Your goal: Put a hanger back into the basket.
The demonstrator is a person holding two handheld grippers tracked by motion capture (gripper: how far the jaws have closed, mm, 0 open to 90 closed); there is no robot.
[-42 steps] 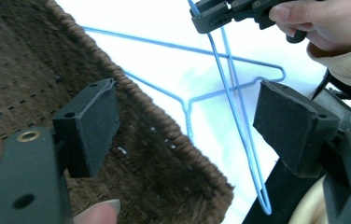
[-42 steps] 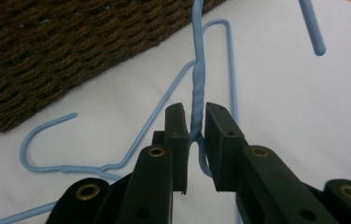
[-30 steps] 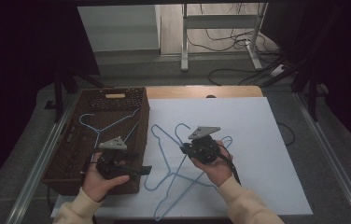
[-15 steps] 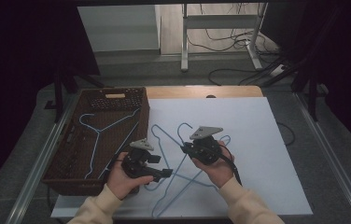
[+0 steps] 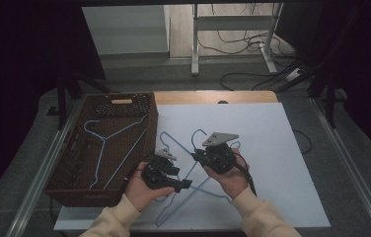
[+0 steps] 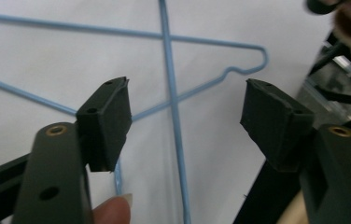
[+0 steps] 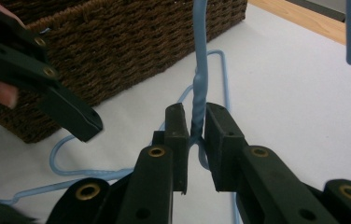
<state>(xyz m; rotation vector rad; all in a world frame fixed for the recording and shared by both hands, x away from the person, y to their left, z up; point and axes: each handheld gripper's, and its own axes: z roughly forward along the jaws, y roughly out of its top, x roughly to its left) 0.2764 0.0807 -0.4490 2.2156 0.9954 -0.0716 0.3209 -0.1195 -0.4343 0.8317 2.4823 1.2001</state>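
The right gripper (image 7: 194,126) clamps a blue hanger's (image 7: 198,100) twisted neck beside the basket (image 7: 117,51).

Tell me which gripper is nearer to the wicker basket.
Left. The left gripper hovers open just off the wicker basket, over the hangers; the right gripper sits farther out on the white mat, clamping a hanger's neck.

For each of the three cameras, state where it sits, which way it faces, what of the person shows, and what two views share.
High view: above the person's side, looking forward and down on the table; both forearms, left gripper, right gripper.
Left gripper view: rides the left gripper, looks past open jaws at crossed blue hangers; a fingertip shows.
Right gripper view: rides the right gripper, jaws shut on a hanger neck, wicker basket behind.
Shared: the left gripper.
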